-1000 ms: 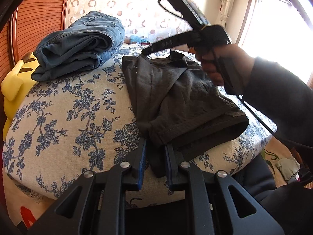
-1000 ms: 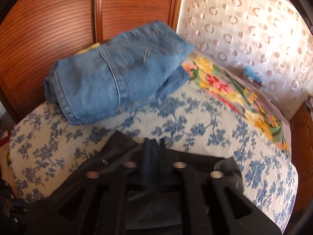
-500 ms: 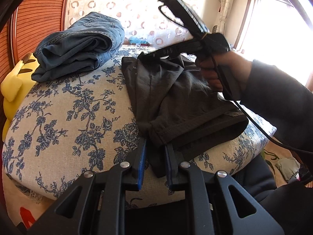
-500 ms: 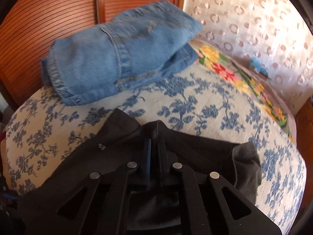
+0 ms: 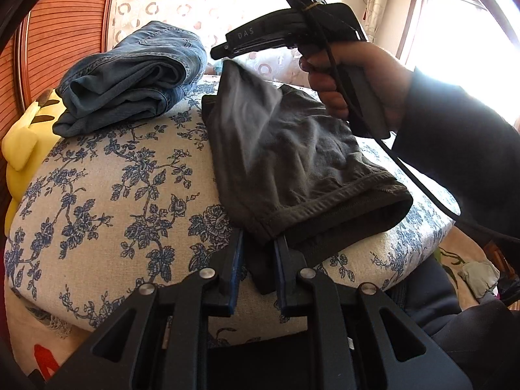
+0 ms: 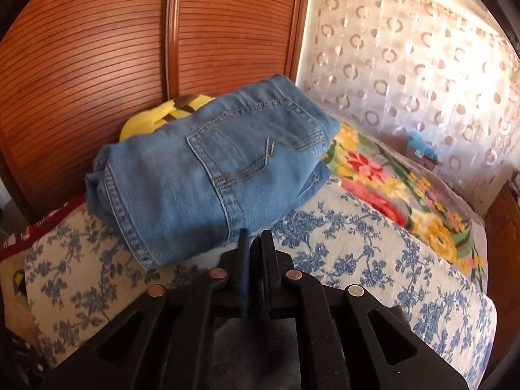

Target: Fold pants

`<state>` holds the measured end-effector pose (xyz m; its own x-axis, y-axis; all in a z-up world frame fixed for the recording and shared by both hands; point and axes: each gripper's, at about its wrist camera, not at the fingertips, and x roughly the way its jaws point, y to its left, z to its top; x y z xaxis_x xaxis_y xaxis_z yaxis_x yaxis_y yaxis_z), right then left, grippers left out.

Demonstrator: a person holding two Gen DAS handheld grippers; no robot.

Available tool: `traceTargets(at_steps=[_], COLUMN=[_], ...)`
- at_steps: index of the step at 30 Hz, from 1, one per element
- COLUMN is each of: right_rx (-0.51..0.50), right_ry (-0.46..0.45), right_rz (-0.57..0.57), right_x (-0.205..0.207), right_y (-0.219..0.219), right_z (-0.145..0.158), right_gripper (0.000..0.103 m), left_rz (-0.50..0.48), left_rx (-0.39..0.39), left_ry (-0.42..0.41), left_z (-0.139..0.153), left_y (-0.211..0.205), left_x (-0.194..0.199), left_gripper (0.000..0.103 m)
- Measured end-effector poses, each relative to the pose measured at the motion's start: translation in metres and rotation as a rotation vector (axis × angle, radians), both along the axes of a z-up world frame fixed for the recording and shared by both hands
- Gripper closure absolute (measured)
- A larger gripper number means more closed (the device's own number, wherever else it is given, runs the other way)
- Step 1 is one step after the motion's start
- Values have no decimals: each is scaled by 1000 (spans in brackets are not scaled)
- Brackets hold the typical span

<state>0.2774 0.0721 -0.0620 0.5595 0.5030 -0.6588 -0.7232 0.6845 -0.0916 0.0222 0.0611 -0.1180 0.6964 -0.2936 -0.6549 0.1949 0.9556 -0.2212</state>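
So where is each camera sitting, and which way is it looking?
Left wrist view: sits on the left tongs, looking along them across the flowery bed cover at the dark pants they pinch; the person's right hand shows, holding the right tongs.
Right wrist view: sits on the right tongs, raised and facing the folded jeans and wooden headboard; only its own fingers show.
Both views share the jeans, bed cover and dotted curtain.
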Motion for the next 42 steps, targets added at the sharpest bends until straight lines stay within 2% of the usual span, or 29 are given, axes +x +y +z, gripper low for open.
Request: traceTargets(at_steps=[1, 2, 7, 9, 10, 11, 18, 27, 33, 42], right_rx=[1, 1, 22, 27, 28, 31, 79, 81, 98, 90], right_ry=[7, 16, 44, 49, 51, 56, 101, 129, 140, 155], right_rz=[-9, -24, -45, -50, -55, -69, -132, -199, -204, -211], right_x=[1, 1, -13, -27, -32, -42, -100, -158, -176, -184], right_y=[-1, -3, -32, -50, -58, -71, -141, -194, -204, -195], right_z=[0, 1, 6, 8, 9, 9, -6, -35, -43, -60], right_gripper=[71, 66, 66, 66, 66, 66, 66, 71, 73, 76], left_rz=[0, 0, 3, 5, 9, 12, 17, 2, -14, -11], left_rx=[0, 1, 12, 34, 47, 53, 75, 106, 117, 129], left_ry=[1, 2, 8, 11, 9, 7, 3, -32, -40, -21], left_z=[0, 0, 1, 2, 3, 4, 6, 19, 22, 15], left_y=[0, -1, -3, -6, -8, -9, -10, -16, -23, -26], left_x=[0, 0, 0, 0, -1, -1, 0, -6, -3, 1], left_gripper=[87, 87, 86, 76, 64, 60, 60, 60, 60, 60])
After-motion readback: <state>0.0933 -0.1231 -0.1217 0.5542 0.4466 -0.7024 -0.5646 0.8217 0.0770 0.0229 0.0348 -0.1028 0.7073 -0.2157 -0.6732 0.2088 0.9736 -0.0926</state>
